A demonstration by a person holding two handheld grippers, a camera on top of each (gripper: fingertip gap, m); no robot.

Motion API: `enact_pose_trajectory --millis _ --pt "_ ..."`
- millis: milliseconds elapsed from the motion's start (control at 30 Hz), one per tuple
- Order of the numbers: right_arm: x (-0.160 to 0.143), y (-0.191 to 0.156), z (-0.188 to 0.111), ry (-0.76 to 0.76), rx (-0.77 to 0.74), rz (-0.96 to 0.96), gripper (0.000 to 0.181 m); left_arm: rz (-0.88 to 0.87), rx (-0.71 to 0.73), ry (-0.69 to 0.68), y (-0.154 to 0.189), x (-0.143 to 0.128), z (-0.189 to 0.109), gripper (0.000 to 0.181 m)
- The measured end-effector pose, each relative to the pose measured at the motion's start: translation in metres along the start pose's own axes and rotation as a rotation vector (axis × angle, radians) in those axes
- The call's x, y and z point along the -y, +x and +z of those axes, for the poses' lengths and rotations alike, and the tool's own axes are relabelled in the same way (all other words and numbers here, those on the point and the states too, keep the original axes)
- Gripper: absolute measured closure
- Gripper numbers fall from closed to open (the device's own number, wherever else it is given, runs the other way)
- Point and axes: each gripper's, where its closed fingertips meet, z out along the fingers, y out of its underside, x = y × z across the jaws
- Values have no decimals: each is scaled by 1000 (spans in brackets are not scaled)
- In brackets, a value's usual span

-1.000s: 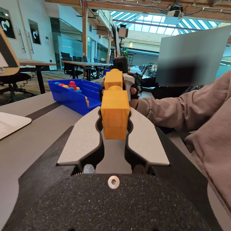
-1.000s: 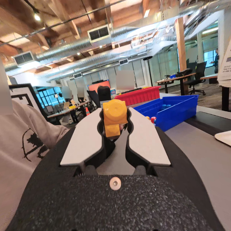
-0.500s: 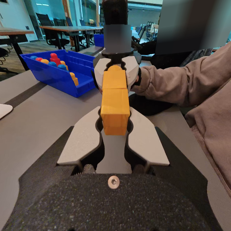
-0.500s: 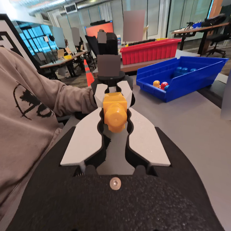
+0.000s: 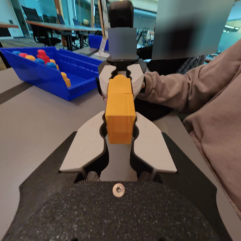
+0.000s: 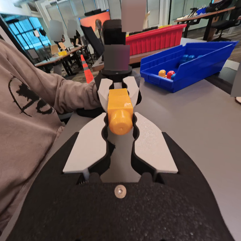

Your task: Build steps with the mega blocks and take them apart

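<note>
- My left gripper [image 5: 120, 125] was clenched on the near orange block [image 5: 120, 117], held above the desk [image 5: 45, 123], just right of the blue bin [image 5: 52, 78].
- My right gripper [image 6: 120, 121] was clamped on the far orange block [image 6: 120, 104], stud toward my camera.
- The two blocks sat end to end, seam closed.
- To finish the press well, I judged I should keep both axes in line and push straight, without twisting.

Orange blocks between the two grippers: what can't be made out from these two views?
- Seam between the two orange blocks: whether fully pressed home, hidden inside.
- Left gripper pads' contact faces: covered by the block.
- Blue bin contents: front wall hides most blocks.
- Right gripper holder's hand: hidden by sleeve.
</note>
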Motion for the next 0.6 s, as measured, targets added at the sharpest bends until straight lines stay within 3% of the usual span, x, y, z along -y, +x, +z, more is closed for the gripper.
enact_pose_trajectory --millis 100,267,300,600 --pt "11 -3 -9 66 -6 45 138 -6 4 65 -1 10 -7 145" --pt "16 -9 -13 142 -18 73 144 4 -13 49 6 5 -4 145" --pt "15 -9 -12 139 -31 62 151 10 -17 49 8 4 -2 145" --pt "30 -14 -34 -46 -104 -67 152 103 87 37 1 0 1 148"
